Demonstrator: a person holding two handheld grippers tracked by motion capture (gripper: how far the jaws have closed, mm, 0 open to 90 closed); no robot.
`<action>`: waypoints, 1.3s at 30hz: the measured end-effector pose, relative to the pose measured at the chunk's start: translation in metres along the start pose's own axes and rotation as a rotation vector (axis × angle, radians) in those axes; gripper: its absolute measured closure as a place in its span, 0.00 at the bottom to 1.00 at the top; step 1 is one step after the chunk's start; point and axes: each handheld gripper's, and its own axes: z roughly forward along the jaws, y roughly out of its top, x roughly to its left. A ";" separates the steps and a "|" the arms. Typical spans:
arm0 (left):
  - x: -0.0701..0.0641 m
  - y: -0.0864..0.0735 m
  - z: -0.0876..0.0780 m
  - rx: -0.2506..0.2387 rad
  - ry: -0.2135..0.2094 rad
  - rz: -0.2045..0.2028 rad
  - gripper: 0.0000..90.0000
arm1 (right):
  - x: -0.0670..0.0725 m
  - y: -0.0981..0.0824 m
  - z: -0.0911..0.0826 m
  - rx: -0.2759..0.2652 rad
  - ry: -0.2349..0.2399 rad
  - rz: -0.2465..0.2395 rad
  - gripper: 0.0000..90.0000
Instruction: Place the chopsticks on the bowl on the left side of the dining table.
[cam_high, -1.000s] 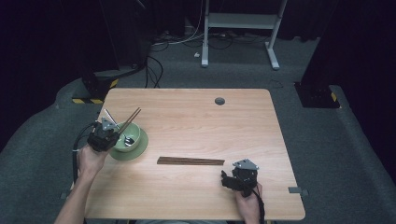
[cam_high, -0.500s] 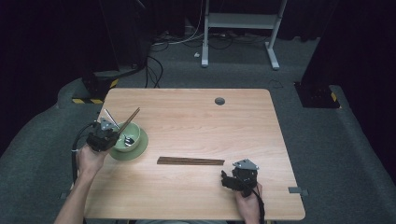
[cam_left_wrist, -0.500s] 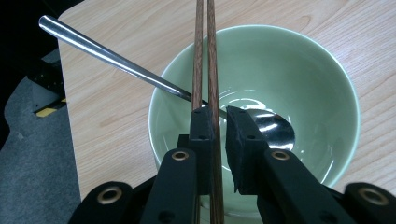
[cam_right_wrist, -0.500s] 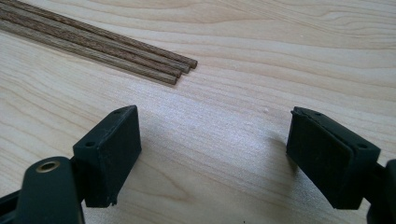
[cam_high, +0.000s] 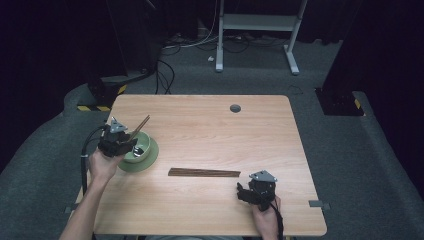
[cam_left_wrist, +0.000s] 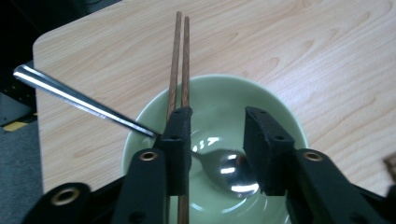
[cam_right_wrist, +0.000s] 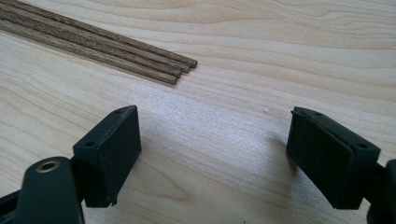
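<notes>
A light-green bowl (cam_high: 143, 151) stands on a darker green saucer (cam_high: 151, 161) at the table's left. A metal spoon (cam_left_wrist: 74, 100) lies in the bowl (cam_left_wrist: 280, 116), and a pair of brown chopsticks (cam_left_wrist: 180, 60) rests across its rim. My left gripper (cam_left_wrist: 217, 126) hangs over the bowl. Its jaws have just been opening and now stand open, with the chopsticks (cam_high: 141, 124) beside the left one and nothing pressed between them. Several more chopsticks (cam_high: 204, 173) lie mid-table. My right gripper (cam_high: 243, 193) sits open just short of their tips (cam_right_wrist: 102, 46), nothing between its jaws (cam_right_wrist: 212, 144).
The wooden table (cam_high: 210, 130) has a small dark cable hole (cam_high: 235, 108) near its far edge. The floor around it is dark carpet, with a white desk frame (cam_high: 255, 30) and cables beyond. Bare wood lies to the right of the chopsticks.
My left gripper has edged slightly toward the bowl, and the chopsticks still lean across its rim. The right gripper has not moved.
</notes>
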 end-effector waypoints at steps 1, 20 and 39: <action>0.000 0.001 0.003 -0.008 -0.003 -0.022 0.64 | 0.000 0.000 0.000 0.000 0.000 0.000 0.19; 0.009 0.024 0.028 0.038 0.047 -0.121 0.47 | 0.000 0.000 0.000 0.000 0.000 0.000 0.19; 0.017 0.025 0.044 0.048 0.049 -0.209 0.44 | 0.000 0.000 0.000 0.000 0.000 -0.001 0.19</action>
